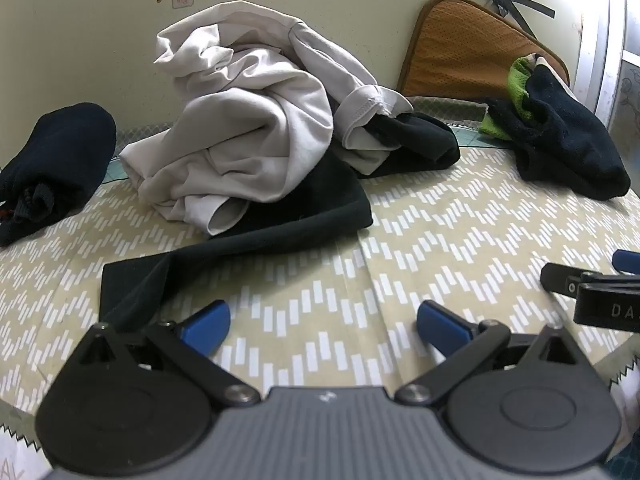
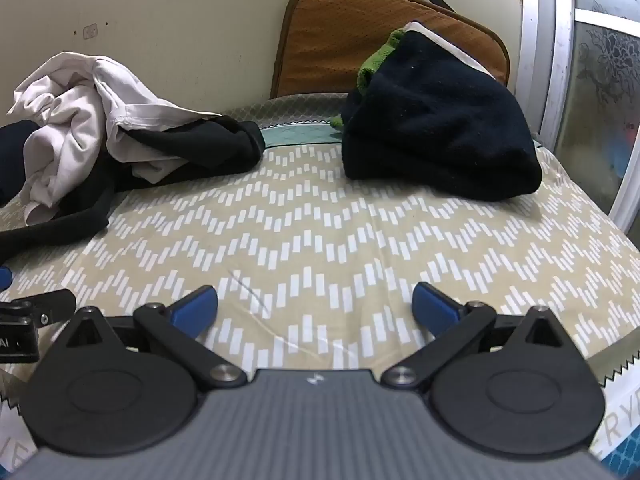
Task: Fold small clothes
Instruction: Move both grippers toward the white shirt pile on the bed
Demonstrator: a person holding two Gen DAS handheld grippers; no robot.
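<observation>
A crumpled white garment (image 1: pixel 248 120) sits heaped on a flattened black garment (image 1: pixel 256 236) at 11 o'clock of the left tongs (image 1: pixel 322 322), on a counter covered by a beige chevron-print cloth (image 1: pixel 440 232). The black piece spreads out from under the white heap, 1 corner reaching toward the left tongs' left blue fingertip (image 1: pixel 208 326); a white cuffed sleeve trails to 1 o'clock over more black fabric. The left tongs hang spread wide over bare cloth, holding nothing.

The right tongs (image 2: pixel 316 308) are likewise parted and empty above the patterned cloth, with the same white and black heap at their 10 o'clock. A folded dark stack (image 2: pixel 436 120) with a lime-green piece (image 2: pixel 376 64) tucked behind it rests at 1 o'clock, against an orange mesh mat (image 2: pixel 332 32) leaning on the wall.

Only the left wrist view shows a rolled dark navy bundle (image 1: pixel 52 160) at 10 o'clock near the counter's left edge. It also catches the right tongs entering at 3 o'clock. The right wrist view alone shows a frosted patterned window pane (image 2: pixel 600 112) at far right, and the dark stack at close range.
</observation>
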